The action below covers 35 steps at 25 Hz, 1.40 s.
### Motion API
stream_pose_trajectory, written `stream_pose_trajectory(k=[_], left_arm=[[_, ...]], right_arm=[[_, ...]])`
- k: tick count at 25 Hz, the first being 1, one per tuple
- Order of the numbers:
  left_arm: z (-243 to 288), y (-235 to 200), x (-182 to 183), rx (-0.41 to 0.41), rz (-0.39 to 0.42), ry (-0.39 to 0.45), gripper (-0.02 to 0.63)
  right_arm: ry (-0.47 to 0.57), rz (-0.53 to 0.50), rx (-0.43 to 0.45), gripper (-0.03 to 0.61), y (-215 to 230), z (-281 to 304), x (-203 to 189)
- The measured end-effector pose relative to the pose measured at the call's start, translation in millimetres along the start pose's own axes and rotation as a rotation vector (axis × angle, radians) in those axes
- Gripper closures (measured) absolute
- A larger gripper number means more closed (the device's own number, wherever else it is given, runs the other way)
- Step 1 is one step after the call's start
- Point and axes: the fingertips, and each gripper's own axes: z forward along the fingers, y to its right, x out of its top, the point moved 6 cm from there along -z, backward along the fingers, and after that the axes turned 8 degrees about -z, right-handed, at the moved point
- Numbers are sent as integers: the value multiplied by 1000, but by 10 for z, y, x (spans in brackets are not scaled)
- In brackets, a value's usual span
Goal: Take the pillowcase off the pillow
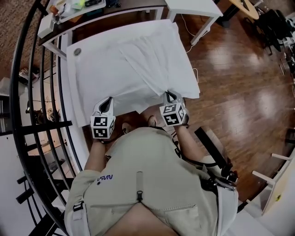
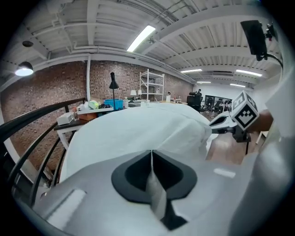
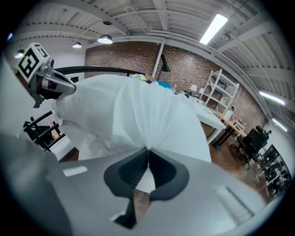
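Table (image 1: 133,6): your dark-topped table stands on the wood floor (image 1: 239,83).
On it: the white pillowcase (image 1: 133,64) covers most of your top.
Far end: small clutter (image 1: 73,6), too small to identify.

Head view steeply down over pillowcase (image 1: 133,64); gripper views close along jaws, sharing pillowcase.

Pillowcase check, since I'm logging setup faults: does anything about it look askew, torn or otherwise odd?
Nothing looks torn or spilled. The pillowcase is bunched: creases fan out from the right claw, which is shut on its near edge, and a slanting fold crosses its top. The left claw is shut on that edge too.
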Motion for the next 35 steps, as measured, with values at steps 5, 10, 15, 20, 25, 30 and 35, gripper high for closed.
stream_pose_trajectory(k=[5, 10, 15, 20, 25, 30, 35], left_arm=[[-101, 194, 147, -63, -46, 27, 559], [-192, 397, 549, -55, -7, 120, 467], [23, 419, 757, 3, 49, 122, 413], [162, 438, 930, 73, 29, 126, 413], [245, 327, 1056, 87, 64, 114, 408], [532, 74, 1427, 76, 127, 150, 393], [947, -249, 1770, 19, 170, 131, 353]], right_arm=[[83, 87, 63, 565, -52, -122, 31], [172, 108, 145, 527, -50, -250, 146], [276, 93, 249, 518, -93, -320, 287], [384, 79, 334, 518, 65, -396, 446], [486, 163, 317, 520, 338, -400, 748], [453, 178, 246, 519, 647, -151, 1001], [428, 152, 215, 511, 869, 74, 1422]])
